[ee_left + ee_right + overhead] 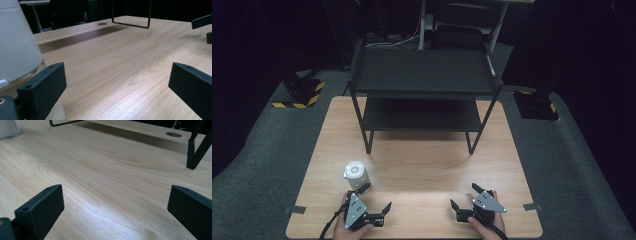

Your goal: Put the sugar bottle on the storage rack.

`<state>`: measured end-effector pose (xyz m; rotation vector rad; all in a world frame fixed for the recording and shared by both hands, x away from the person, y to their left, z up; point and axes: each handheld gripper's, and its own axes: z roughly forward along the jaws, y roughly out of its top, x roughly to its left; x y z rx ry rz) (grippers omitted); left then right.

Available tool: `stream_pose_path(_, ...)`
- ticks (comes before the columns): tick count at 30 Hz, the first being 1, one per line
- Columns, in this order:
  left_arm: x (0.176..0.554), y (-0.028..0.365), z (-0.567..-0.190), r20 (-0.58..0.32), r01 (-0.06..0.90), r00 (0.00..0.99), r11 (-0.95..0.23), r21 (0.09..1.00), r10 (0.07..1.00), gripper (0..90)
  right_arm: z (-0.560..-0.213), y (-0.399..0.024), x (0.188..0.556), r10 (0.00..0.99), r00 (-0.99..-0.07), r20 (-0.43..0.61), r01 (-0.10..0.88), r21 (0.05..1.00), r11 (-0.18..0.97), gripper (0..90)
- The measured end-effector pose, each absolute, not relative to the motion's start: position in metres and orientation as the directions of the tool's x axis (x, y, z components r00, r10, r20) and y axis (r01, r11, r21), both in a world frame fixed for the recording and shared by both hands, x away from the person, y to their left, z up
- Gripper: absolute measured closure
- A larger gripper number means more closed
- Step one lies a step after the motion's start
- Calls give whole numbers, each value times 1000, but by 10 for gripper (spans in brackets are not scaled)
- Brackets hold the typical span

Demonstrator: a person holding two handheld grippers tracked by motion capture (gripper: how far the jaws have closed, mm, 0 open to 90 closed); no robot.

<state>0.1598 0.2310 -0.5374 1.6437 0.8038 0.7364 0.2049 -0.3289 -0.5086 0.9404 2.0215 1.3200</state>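
The table (422, 170) is light wood with a wavy grain. The shelf rack (424, 75) on it is black. The small jar (355, 175) is white. Both grippers have black jaws and grey top plates. The floor blocks (302, 92) carry yellow-black stripes.

Your left gripper (117, 87) sits low over the wooden table (120, 57), jaws spread wide with bare wood between them. A white container (17, 42) stands just beside the left jaw. Ahead you see a black rack leg (131, 23); the other gripper (203, 26) shows at far right.
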Motion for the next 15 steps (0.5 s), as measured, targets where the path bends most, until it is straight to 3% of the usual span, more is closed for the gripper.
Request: stream_pose_path(15, 159, 232, -537, 52, 131, 575, -154, 979, 817, 13, -510, -330, 204, 786, -614, -72, 247, 928, 279, 6)
